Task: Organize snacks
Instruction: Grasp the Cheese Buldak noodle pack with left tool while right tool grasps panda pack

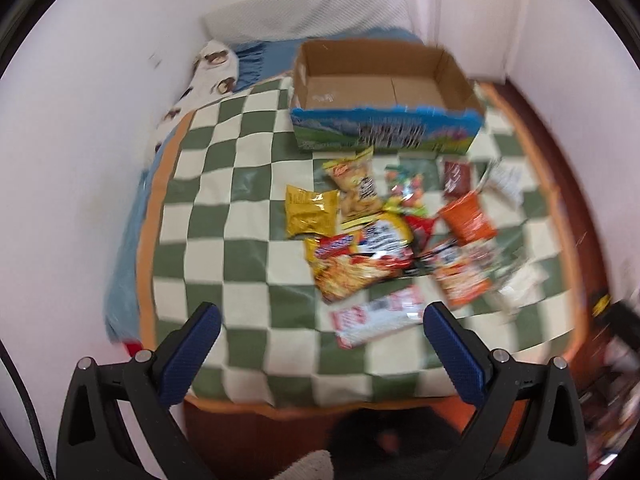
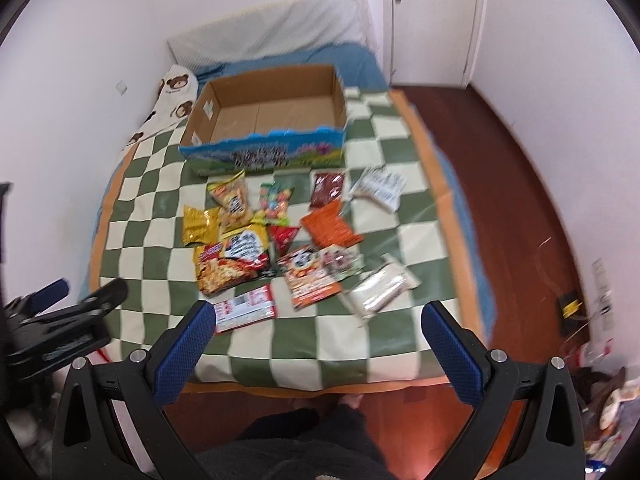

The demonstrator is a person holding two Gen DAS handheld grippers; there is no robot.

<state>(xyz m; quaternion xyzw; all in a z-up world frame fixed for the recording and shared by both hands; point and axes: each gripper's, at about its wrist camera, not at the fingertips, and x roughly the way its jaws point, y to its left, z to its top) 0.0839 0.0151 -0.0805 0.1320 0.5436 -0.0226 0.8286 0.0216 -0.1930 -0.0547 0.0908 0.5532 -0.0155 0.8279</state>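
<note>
Several snack packets lie in a loose pile (image 1: 384, 236) (image 2: 276, 240) on a green and cream checked blanket (image 1: 224, 208) (image 2: 152, 216). Among them are a yellow bag (image 2: 200, 226), an orange bag (image 2: 330, 226), a brown packet (image 2: 328, 190) and a red and white packet (image 2: 246, 308) nearest me. Beyond them stands an open cardboard box (image 1: 380, 80) (image 2: 272, 108) with a blue and green front, with nothing in it. My left gripper (image 1: 320, 322) and right gripper (image 2: 318, 320) are both open and empty, held above the blanket's near edge. The left gripper also shows at the left of the right wrist view (image 2: 60, 300).
A white pillow (image 2: 272, 24) and blue sheet (image 2: 360, 64) lie behind the box, a bear-print cloth (image 2: 176, 92) at its left. White walls close the left and back. Dark red floor (image 2: 500, 184) runs along the right, with clutter (image 2: 600, 380) at the lower right.
</note>
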